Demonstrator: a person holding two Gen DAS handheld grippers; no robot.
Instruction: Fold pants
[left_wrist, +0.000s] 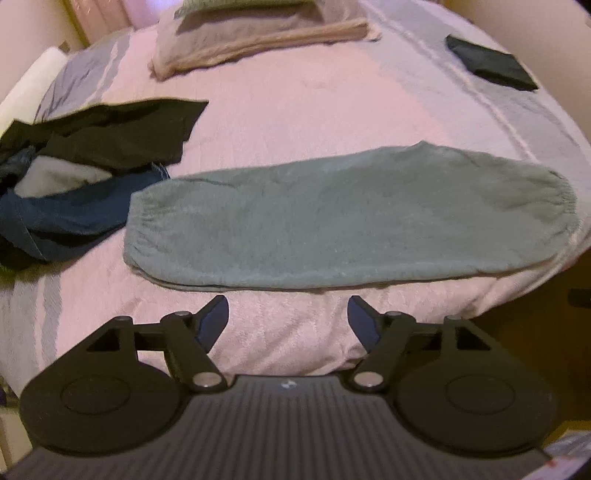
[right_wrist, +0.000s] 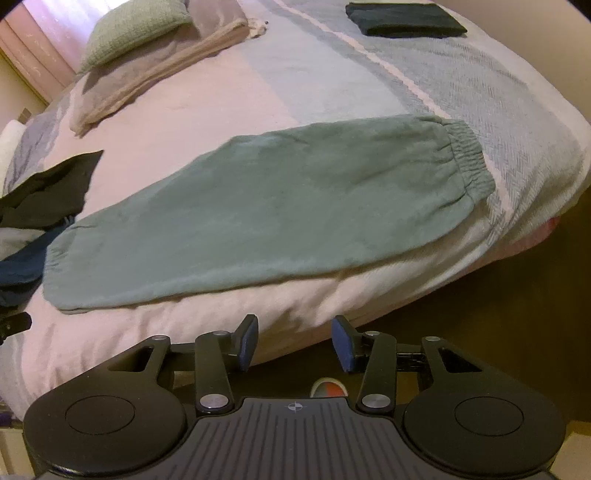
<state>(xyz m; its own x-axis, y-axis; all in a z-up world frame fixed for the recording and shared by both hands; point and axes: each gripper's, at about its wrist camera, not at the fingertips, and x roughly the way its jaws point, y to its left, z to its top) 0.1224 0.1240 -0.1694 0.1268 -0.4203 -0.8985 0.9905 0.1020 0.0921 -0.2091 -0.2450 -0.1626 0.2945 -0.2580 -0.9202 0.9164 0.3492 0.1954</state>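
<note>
The green pants (left_wrist: 347, 221) lie flat on the bed (left_wrist: 295, 110), folded lengthwise into one long strip that runs along the near edge of the mattress, the gathered elastic waistband toward the right and the cuffed leg ends toward the left. The left claw (left_wrist: 288, 319) hangs above the bed's near edge, its jaws standing well apart with nothing between them, clear of the cloth. The right claw (right_wrist: 294, 341) hangs over the side of the bed, its jaws also apart and empty, with the pants lying beyond its fingertips. At the left end of the pants sits a loose heap of dark clothes (left_wrist: 74, 173), black and blue pieces tumbled together, just beside the leg cuffs. Farther back on the bed lies a folded beige blanket (left_wrist: 258, 40) with a green pillow (right_wrist: 136, 27) on it, and a folded black garment (right_wrist: 404, 20) rests well apart near the far right side.
</note>
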